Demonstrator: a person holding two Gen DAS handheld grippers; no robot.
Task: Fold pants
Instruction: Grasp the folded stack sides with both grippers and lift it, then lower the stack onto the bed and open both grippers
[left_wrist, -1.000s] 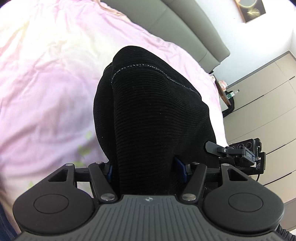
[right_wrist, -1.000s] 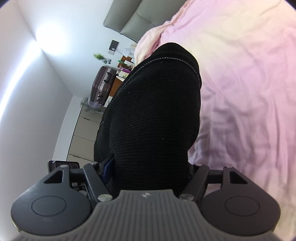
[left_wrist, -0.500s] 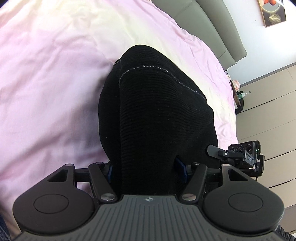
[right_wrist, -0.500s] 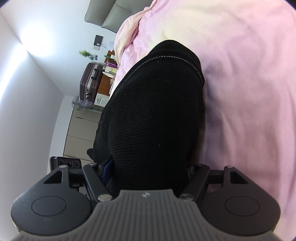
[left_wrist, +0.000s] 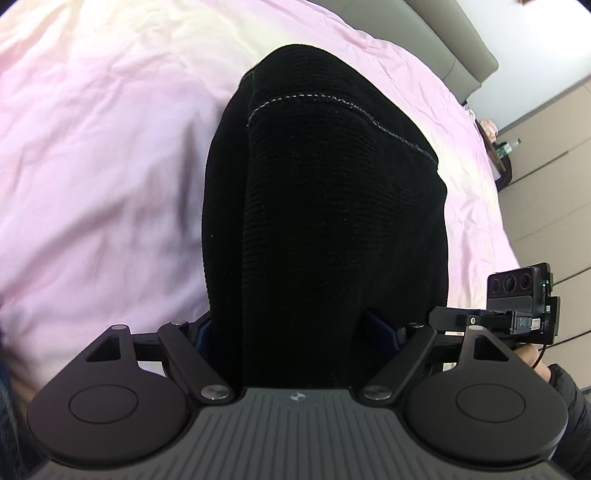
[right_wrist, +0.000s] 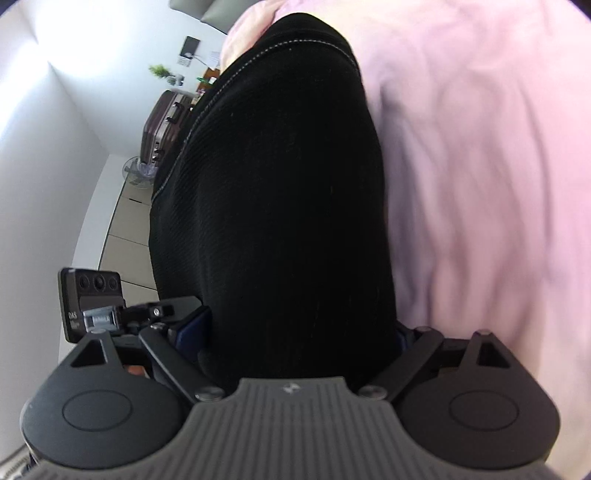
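Both grippers had sunk toward the pink bedspread (left_wrist: 110, 155), jaws just spreading: left gripper (left_wrist: 297, 328) and right gripper (right_wrist: 301, 332) stood open around the black pants (left_wrist: 332, 206), apparently releasing the finished fold.

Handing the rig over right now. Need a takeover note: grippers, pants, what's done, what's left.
Left gripper: jaws have just been opening; the pants are between them and the pads look clear of the cloth.
Right gripper: same, jaws just been opening, pants between them.
Pants: black, doubled over, reaching from both grippers out over the pink sheet.
Done: a fold seems to be laid on the sheet, with the release under way.
Left: back both grippers out, check that the fold lies flat, and fold again if needed.
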